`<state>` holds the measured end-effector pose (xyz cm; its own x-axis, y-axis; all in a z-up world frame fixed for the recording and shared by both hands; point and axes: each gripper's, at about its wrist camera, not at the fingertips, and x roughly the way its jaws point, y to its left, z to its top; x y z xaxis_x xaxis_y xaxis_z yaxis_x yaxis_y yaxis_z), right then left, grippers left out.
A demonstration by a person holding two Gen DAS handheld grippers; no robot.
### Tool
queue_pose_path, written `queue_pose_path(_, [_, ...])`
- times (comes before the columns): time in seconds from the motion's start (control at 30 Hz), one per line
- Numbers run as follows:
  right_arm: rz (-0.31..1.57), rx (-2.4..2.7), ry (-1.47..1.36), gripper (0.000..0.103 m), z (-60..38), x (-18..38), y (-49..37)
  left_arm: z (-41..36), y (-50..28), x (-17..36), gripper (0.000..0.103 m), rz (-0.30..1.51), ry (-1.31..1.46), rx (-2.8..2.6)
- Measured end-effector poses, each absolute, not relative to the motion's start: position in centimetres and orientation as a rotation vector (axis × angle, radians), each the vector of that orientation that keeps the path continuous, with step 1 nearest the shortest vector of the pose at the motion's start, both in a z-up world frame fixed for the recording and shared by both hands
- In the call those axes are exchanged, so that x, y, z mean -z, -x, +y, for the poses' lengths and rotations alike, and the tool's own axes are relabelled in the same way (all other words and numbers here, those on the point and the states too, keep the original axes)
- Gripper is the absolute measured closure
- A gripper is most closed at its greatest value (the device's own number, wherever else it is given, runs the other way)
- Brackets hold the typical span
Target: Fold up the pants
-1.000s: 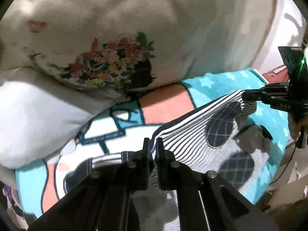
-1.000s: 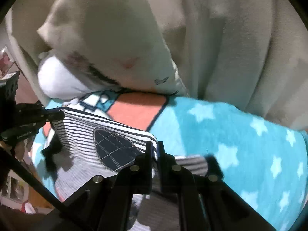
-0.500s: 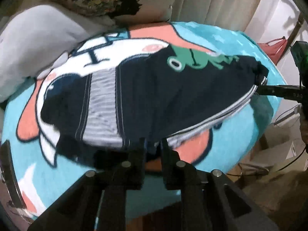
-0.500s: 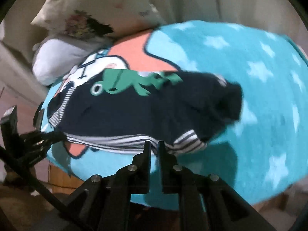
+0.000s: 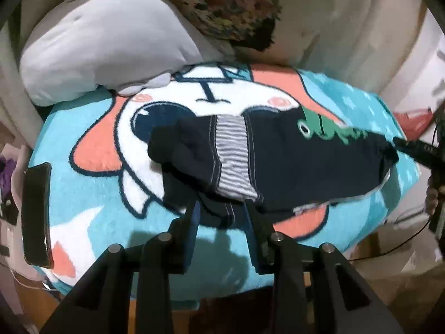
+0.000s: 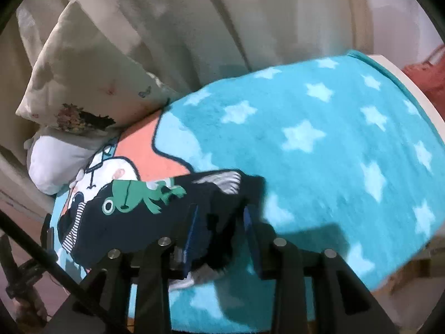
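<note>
Both tools now stand open; half a second ago each was pinched on the near hem of the pants, and a second ago both held the garment raised with its striped lining showing; the release indicates that the fold has been laid down and the cloth left to rest. Left tool (image 5: 221,211): fingers spread, the near edge of the pants (image 5: 278,164) lying between and just beyond the tips, touching or nearly so; contact cannot be confirmed. Right tool (image 6: 219,217): fingers likewise spread, straddling the dark, bunched end of the pants (image 6: 133,217); some cloth sits between them, but no clamping is visible. The pants lie across the blanket (image 5: 83,194), dark side up, a green frog print (image 6: 130,194) toward the right tool's end and a striped panel (image 5: 232,156) toward the left tool's end; the far left end looks rumpled. In the left view the right tool (image 5: 417,150) reaches the garment's far corner. Judgement: one fold is complete; a further fold, or smoothing of the bunched ends, probably remains. Beyond the blanket lie a grey cushion (image 5: 105,55) and a floral pillow (image 6: 83,83); a dark phone (image 5: 37,214) sits at the blanket's left edge, well clear of the pants.
</note>
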<state>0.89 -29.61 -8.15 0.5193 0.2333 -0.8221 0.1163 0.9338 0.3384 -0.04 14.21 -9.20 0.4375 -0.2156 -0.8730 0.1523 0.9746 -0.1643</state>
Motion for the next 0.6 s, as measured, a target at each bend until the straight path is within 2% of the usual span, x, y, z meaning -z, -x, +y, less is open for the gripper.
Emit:
queue_pose_path(0.03, [1.039,-0.075,-0.354,0.046,-29.4,8.5,-1.3,14.2,-0.1,9.1,0.073,1.09,0.073,0.219])
queue_pose_path(0.07, [1.064,-0.07,-0.314,0.046,-28.8,9.4,-2.1,14.3,-0.2,9.1,0.073,1.084,0.082,0.207])
queue_pose_path(0.1, [1.087,-0.064,-0.289,0.053,-28.4,10.1,-2.6,14.4,-0.3,9.1,0.073,1.08,0.09,0.198])
queue_pose_path(0.13, [1.1,-0.069,-0.28,0.089,-28.4,10.5,-2.8,14.5,-0.4,9.0,0.073,1.078,0.096,0.19])
queue_pose_path(0.2, [1.115,-0.098,-0.274,0.089,-28.0,10.8,-3.3,14.7,-0.5,8.9,0.073,1.073,0.117,0.169])
queue_pose_path(0.37, [1.01,-0.089,-0.176,0.089,-27.7,7.3,-3.6,15.5,-0.7,8.7,0.073,1.057,0.16,0.12])
queue_pose_path(0.5, [1.055,-0.055,-0.209,0.089,-29.7,9.0,-4.6,15.5,-0.9,8.7,0.072,1.054,0.182,0.098])
queue_pose_path(0.6, [1.112,-0.02,-0.241,0.078,-31.0,11.5,-4.7,15.9,-1.0,8.9,0.072,1.057,0.216,0.075])
